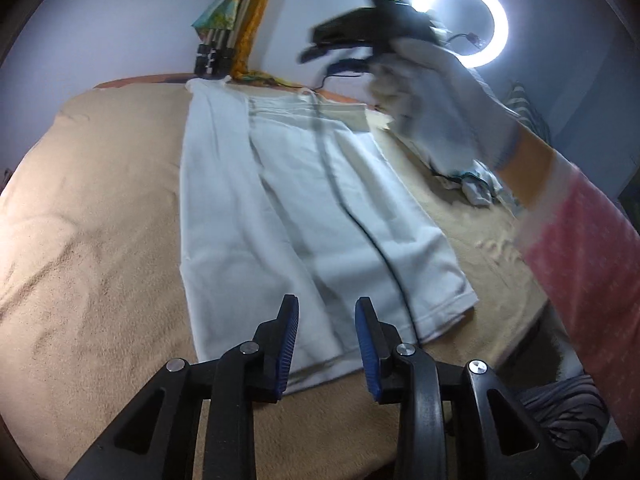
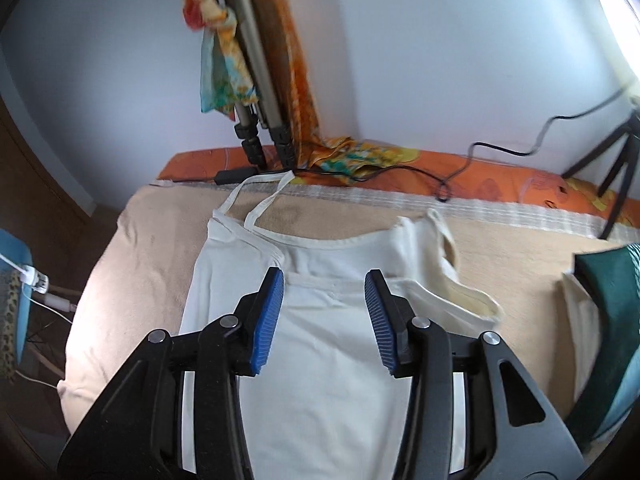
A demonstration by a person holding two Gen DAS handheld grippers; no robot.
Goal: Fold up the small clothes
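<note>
Over on the far left of the white camisole (image 2: 320, 360), the beige blanket (image 1: 100, 220) lies bare and softly rumpled. The camisole itself lies flat on that blanket, folded lengthwise into a long strip, its thin straps (image 2: 256, 208) reaching toward the orange bedcover edge (image 2: 480, 176) beyond it. At the camisole's near hem hangs the left gripper (image 1: 326, 304), blue pads parted a modest way with nothing between them; the hem sits just under and beyond the tips, not pinched. Over the camisole's upper half hovers the right gripper (image 2: 324, 280), its jaws standing apart wider than the left pair and empty, with the cloth lying loose below them. From the left wrist view that same right gripper (image 1: 316, 52) is a blur above the camisole's far right corner, carried by a gloved hand (image 1: 440, 100) on a pink sleeve (image 1: 580, 248). Right of the camisole, a ring light (image 1: 460, 22) glows on the wall side.
</note>
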